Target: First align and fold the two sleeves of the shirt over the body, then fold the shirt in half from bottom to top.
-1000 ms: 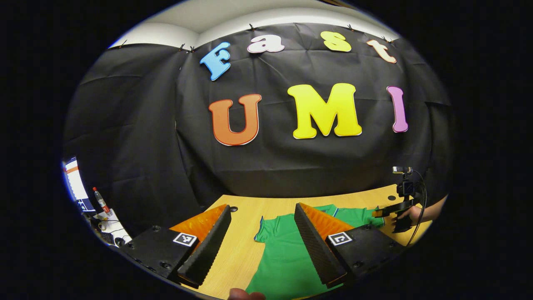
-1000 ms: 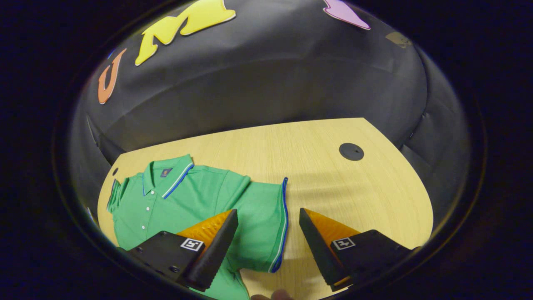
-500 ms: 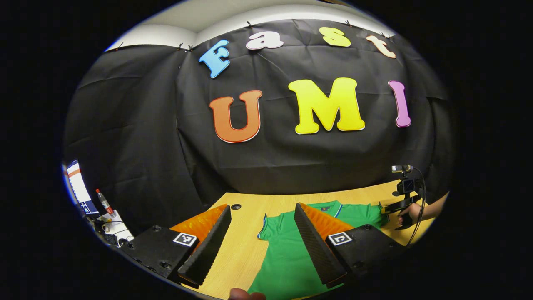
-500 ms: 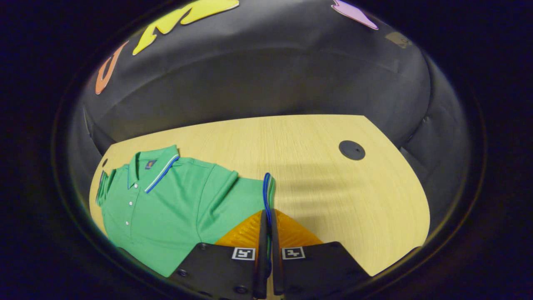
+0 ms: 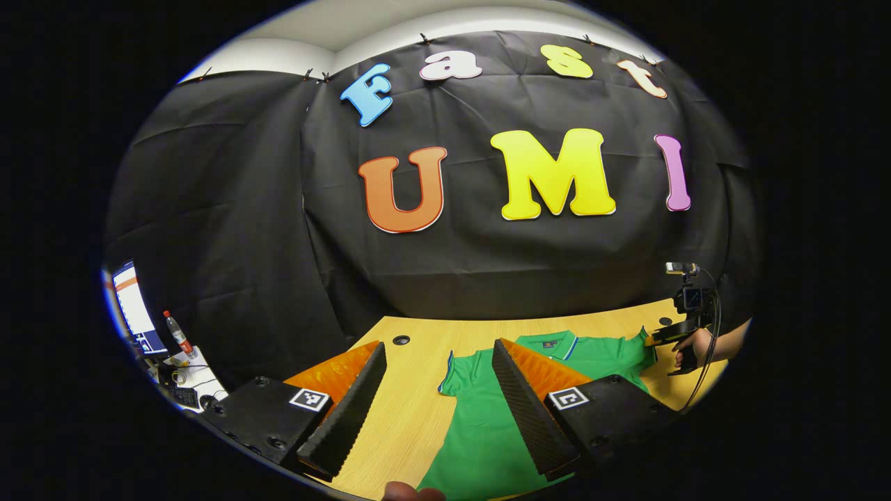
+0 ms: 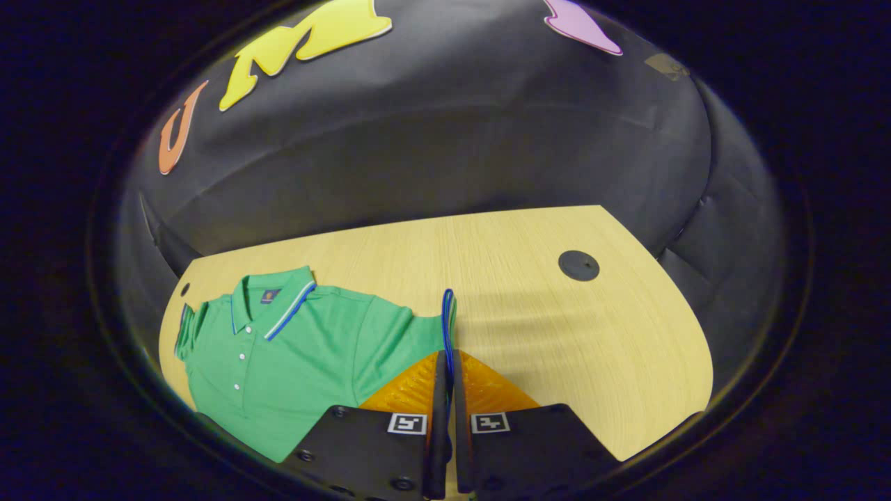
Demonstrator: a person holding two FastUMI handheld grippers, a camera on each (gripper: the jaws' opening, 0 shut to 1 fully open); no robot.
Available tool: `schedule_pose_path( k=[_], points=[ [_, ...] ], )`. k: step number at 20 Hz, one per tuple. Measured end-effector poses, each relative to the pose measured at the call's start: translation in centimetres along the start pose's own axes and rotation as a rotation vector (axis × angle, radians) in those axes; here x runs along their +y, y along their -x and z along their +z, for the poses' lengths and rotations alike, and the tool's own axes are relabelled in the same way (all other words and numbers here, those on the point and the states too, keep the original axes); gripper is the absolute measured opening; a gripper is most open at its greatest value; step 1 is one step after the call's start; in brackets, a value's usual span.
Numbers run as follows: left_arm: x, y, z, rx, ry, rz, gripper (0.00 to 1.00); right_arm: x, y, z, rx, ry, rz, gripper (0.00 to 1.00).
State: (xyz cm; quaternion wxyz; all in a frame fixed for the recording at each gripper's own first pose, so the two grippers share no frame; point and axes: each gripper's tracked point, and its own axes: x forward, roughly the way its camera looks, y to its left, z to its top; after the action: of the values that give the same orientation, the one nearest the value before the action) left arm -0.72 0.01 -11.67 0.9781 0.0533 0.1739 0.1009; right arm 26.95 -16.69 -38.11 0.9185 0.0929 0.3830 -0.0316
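Observation:
A green polo shirt with blue-and-white trim lies face up on the wooden table, collar toward the booth wall. My right gripper is shut on the blue-edged cuff of the shirt's sleeve, which stands up between the fingers. In the left gripper view the shirt lies ahead, its other sleeve flat on the table. My left gripper hovers open above that side, holding nothing. Far off to the right, a hand holds the right gripper at the shirt's far sleeve.
Round black caps sit in the table. The black cloth wall closes off the table's far side. Beyond the table's left edge stand a screen and a bottle on a cluttered side surface.
The right gripper went from open around the sleeve cuff to shut on it, and now holds it slightly raised. The left gripper stays open and has drifted a little.

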Motion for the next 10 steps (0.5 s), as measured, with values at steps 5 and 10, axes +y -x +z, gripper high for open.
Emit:
schedule_pose_path(
  k=[5,10],
  points=[
    [1.8,0.5,-0.3,-0.009,0.01,0.019,0.98,3.1,2.5,2.0,-0.046,0.006,0.022,0.08],
    [4.8,1.4,-1.0,-0.007,0.041,0.059,0.98,7.5,3.8,3.1,-0.076,0.072,0.044,0.08]
  ],
)
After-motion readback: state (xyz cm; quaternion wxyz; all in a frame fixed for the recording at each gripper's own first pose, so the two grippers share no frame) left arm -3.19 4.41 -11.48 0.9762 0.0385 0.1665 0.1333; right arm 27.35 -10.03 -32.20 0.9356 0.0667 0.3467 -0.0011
